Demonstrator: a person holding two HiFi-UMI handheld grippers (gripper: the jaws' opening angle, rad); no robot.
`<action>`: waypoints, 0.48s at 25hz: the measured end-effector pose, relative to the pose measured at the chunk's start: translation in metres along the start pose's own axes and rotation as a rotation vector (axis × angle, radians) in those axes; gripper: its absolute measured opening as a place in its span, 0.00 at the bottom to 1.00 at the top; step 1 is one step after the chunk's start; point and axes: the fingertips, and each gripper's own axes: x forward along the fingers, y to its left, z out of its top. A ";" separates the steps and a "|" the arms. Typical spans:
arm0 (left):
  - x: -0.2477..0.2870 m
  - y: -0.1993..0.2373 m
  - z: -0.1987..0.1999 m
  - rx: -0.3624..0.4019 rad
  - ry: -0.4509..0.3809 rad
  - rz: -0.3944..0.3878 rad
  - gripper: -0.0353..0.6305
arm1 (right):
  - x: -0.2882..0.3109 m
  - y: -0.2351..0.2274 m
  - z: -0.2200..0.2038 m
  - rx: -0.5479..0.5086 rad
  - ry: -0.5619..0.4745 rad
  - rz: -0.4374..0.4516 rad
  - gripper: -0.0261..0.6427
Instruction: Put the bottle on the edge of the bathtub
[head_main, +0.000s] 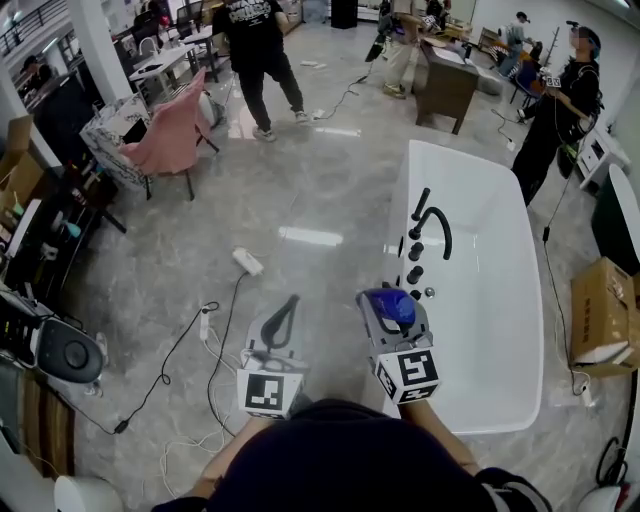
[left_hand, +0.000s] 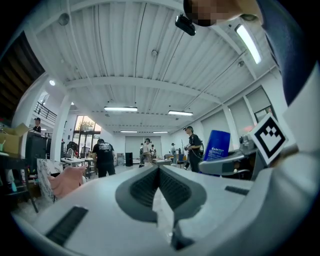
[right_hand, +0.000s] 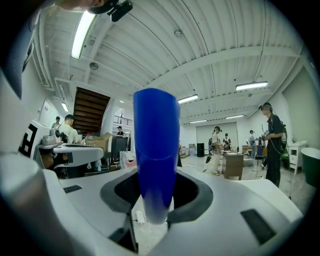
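Your right gripper (head_main: 398, 318) has its jaws wide around the blue bottle (head_main: 397, 308), pads pressed on its sides. It holds the bottle upright at the left rim of the white bathtub (head_main: 500, 330), near the black faucet (head_main: 433, 226) and its knobs (head_main: 414, 262). Your left gripper (head_main: 287, 312) is empty, jaws closed together, over the floor (head_main: 320, 190) beside the bathtub. On the floor ahead lie a power strip (head_main: 247, 261) and loose cables (head_main: 222, 335). A pink chair (head_main: 172, 135) and people (head_main: 258, 60) stand well beyond. A cardboard box (head_main: 600, 318) sits past the bathtub's far side. Only the left gripper view shows white print on the bottle's label, too small to read. The right gripper view shows plain blue.
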 end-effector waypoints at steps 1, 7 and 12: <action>0.001 0.001 -0.001 -0.008 0.003 -0.001 0.05 | 0.001 0.000 -0.001 -0.001 0.004 -0.004 0.28; 0.003 0.020 0.001 -0.006 0.000 -0.025 0.05 | 0.012 0.010 0.004 0.002 -0.003 -0.038 0.28; 0.012 0.044 0.013 -0.006 -0.025 -0.032 0.05 | 0.023 0.019 0.011 -0.001 -0.004 -0.061 0.28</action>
